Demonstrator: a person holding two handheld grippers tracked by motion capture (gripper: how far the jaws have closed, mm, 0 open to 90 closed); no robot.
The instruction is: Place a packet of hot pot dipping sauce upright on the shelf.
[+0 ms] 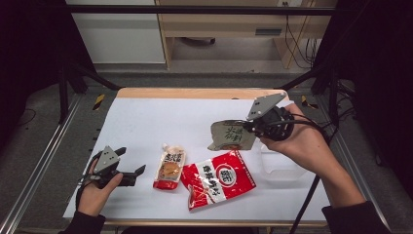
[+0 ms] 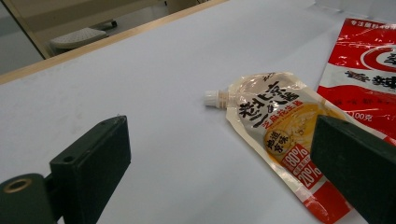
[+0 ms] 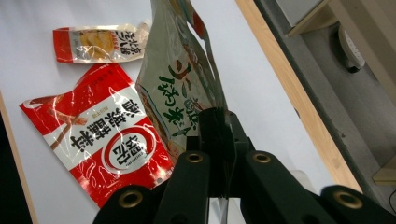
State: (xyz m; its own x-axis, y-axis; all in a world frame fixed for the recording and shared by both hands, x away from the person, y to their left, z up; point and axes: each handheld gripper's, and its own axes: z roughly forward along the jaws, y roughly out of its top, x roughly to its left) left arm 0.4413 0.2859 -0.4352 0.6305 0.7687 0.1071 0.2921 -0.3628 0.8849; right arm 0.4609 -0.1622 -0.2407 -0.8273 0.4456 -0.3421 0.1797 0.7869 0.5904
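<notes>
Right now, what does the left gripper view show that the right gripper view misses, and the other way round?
Left gripper view alone: the left gripper, jaws wide apart with nothing between them, and the spouted pouch's white cap. Right gripper view alone: the right gripper shut on the edge of a green-lettered packet, lifted off the table. Both share the spouted pouch, the red packet and the white table surface.

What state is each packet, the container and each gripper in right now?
Grey-green pouch: lifted off the table, clamped at its edge.
Spouted pouch: lying flat, cap on.
Red packet: lying flat, sealed.
Clear container: on the table, partly behind the right hand.
Left gripper: open, empty.
Right gripper: shut on the grey-green pouch.
</notes>
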